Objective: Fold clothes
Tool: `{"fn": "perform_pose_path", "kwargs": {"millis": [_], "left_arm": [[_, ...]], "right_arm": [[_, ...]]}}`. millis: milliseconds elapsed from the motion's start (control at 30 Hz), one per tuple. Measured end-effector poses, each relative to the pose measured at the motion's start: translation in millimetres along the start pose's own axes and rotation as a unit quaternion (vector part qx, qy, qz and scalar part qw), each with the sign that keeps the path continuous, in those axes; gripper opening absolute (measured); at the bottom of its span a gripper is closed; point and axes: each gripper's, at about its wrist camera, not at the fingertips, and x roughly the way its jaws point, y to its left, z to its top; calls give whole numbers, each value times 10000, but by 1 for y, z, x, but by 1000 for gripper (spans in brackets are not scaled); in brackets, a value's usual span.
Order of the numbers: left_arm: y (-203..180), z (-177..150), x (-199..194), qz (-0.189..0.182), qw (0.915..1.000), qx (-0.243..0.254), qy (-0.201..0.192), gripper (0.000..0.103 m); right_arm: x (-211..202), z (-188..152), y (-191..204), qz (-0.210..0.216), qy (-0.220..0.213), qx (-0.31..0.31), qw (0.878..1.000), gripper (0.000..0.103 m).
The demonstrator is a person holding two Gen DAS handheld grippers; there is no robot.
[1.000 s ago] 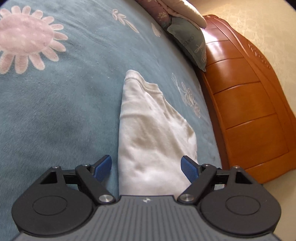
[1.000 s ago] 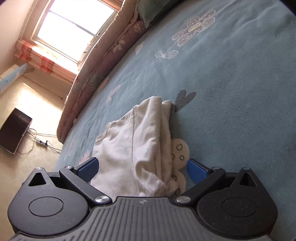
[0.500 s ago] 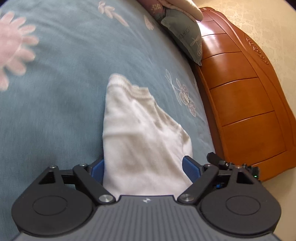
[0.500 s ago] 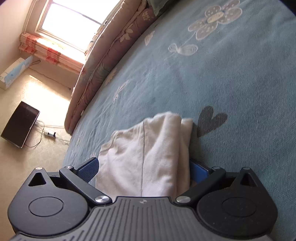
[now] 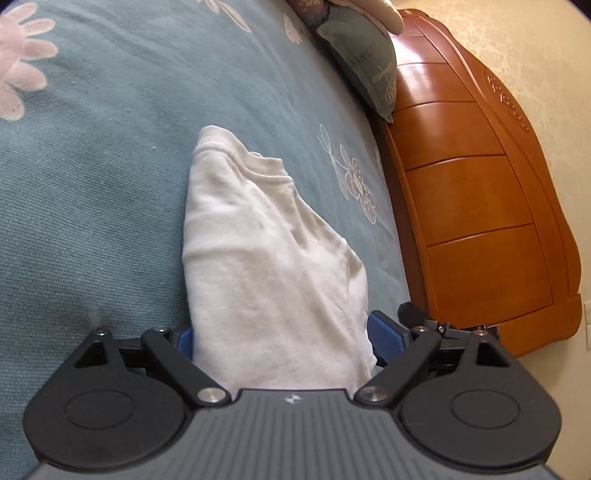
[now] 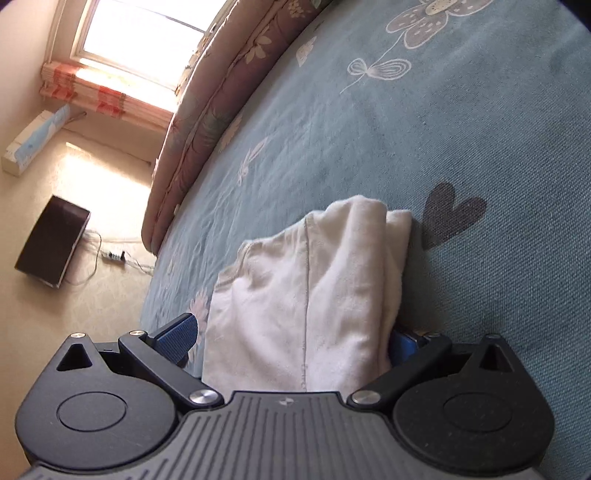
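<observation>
White garment [image 5: 269, 266] lies folded lengthwise on the teal floral bedspread [image 5: 92, 184], collar end away from the left wrist camera. Left gripper [image 5: 284, 341] has jaws wide, straddling the near end of the cloth, blue pads at both edges, not clamped. Right gripper [image 6: 291, 338] is also spread, cloth [image 6: 306, 295] between its pads, right pad mostly hidden behind the fabric. Wooden headboard [image 5: 480, 184] and a green pillow [image 5: 365, 55] flank the left view; window [image 6: 140, 33], black box [image 6: 51, 247] on the floor in the right.
</observation>
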Motion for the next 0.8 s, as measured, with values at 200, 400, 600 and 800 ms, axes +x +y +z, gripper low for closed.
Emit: {"fn": "perform_pose_path", "kwargs": {"millis": [200,400,600,800], "left_arm": [[9,-18,-15,-281,9996,-10,1,89],[-1,-1,5,-165,9999,-15,-43,90],[2,-15,-7,-292,9995,72,-76,91],[-5,-12,-1,-102,9999,-28,-122,94]], "right_arm": [[-21,-27,-2,170,456,-53,9988,103],[-2,-5,-1,295,243,57,9993,103],[-11,-17,1,458,381,-86,9982,103],[1,-8,0,468,91,89,9988,103]]}}
